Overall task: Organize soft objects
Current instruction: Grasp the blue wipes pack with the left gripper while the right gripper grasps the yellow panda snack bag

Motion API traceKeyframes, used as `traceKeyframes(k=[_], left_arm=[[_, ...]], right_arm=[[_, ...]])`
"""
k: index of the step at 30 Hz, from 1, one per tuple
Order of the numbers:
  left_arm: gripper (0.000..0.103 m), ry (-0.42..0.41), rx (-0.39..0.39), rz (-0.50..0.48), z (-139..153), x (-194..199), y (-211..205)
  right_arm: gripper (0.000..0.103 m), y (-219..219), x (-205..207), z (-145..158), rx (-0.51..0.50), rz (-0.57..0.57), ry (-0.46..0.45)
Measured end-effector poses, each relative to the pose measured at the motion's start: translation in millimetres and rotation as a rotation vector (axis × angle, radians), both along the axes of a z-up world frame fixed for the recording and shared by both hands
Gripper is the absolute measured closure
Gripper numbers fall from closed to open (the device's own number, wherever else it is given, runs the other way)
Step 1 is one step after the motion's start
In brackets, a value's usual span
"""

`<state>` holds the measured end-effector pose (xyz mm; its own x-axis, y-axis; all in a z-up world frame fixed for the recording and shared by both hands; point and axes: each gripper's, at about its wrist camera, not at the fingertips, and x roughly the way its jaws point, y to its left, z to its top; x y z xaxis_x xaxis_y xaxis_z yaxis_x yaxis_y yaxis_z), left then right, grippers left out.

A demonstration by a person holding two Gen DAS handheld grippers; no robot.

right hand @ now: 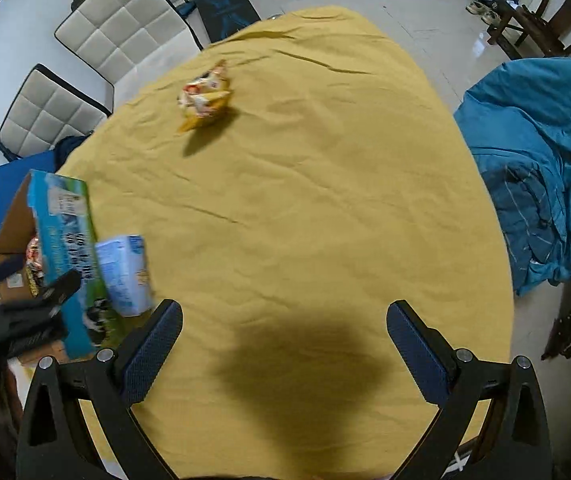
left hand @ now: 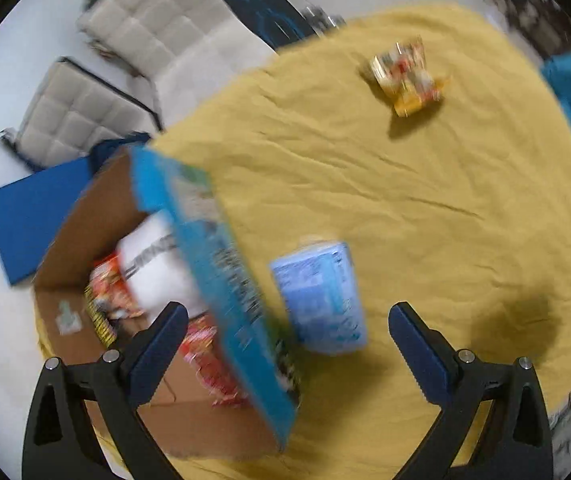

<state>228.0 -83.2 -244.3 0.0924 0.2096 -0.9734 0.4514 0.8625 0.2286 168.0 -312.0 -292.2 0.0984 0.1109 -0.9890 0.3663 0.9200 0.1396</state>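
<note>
Left claw (left hand: 287, 344): wide open, empty. Blue pack (left hand: 321, 296) on bench (left hand: 425, 208) between its fingers, just ahead; box (left hand: 97, 292) to left, partly filled. Right claw (right hand: 285, 344): wide open, empty. Snack bag (right hand: 205, 96) far ahead. Step judged: fetching pack. Next: descend, close, carry left.
</note>
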Motion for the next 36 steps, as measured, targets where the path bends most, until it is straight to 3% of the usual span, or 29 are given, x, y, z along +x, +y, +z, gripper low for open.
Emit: traceKeyframes(k=[4, 6, 12, 15, 17, 20, 22, 24, 29, 36], left_arm=[[0.000, 0.099, 0.057, -0.007, -37, 26, -13], [0.000, 0.147, 0.045, 0.005, -51, 32, -18], [0.000, 0.191, 0.083, 0.027, -83, 31, -27], [0.000, 0.236, 0.145, 0.022, -101, 25, -26], [0.009, 0.276, 0.162, 0.031, -110, 19, -24], [0.032, 0.296, 0.125, 0.094, -113, 15, -17], [0.054, 0.292, 0.104, 0.123, -112, 12, -14], [0.060, 0.267, 0.066, 0.159, -107, 8, -9], [0.065, 0.230, -0.046, 0.265, -94, 17, 6], [0.066, 0.156, -0.179, 0.371, -75, 76, 12]], right_arm=[[0.000, -16, 6, -12, 0.006, 0.013, 0.007], [0.000, -20, 8, -15, 0.017, 0.013, 0.009], [0.000, -29, 18, -30, 0.054, 0.019, 0.029], [0.000, -28, 26, -34, 0.053, 0.045, 0.036], [0.000, -26, 32, -37, 0.059, 0.064, 0.041], [0.000, -24, 43, -38, 0.060, 0.092, 0.038], [0.000, -23, 51, -36, 0.060, 0.111, 0.031], [0.000, -23, 59, -35, 0.060, 0.127, 0.024], [0.000, -21, 83, -34, 0.057, 0.158, 0.014], [0.000, -13, 155, -42, 0.075, 0.173, -0.010]])
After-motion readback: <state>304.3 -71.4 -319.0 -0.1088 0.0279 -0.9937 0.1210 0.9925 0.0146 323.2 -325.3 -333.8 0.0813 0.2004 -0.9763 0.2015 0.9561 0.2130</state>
